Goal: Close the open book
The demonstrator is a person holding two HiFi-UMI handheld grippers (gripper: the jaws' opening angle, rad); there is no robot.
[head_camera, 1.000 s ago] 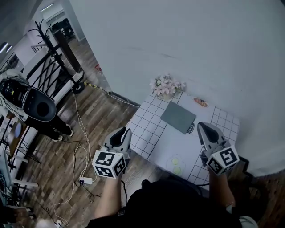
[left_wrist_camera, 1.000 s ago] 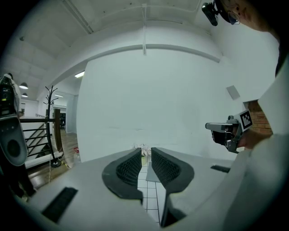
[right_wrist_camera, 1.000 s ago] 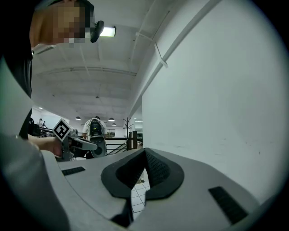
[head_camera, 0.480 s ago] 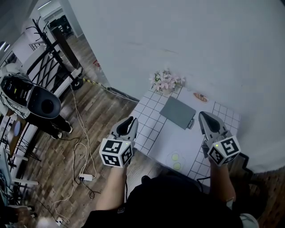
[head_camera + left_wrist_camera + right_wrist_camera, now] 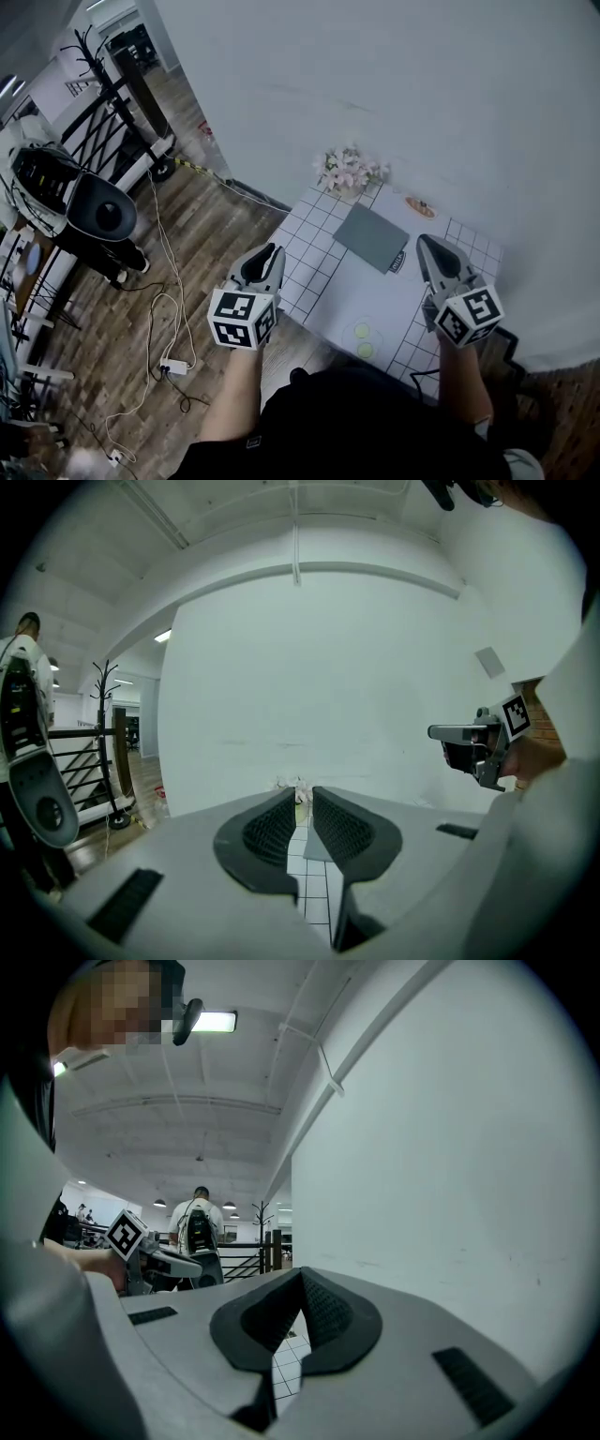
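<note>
The book (image 5: 372, 236) lies flat on the white grid-tiled bench (image 5: 309, 253). It is a thin, matte grey slab showing only its cover, so the closing looks done (no pages visible). The left gripper (image 5: 270, 251) holds its ribbed dark jaws a narrow slit apart and empty. The right gripper (image 5: 423, 243) has its jaws pressed together on nothing. Both grippers hover clear of the book.

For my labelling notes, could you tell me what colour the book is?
Grey; the book shows best in the head view.

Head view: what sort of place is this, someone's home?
Probably a lab or office, not a home: cables and a power strip trail over the wood floor, strip lights overhead.
</note>
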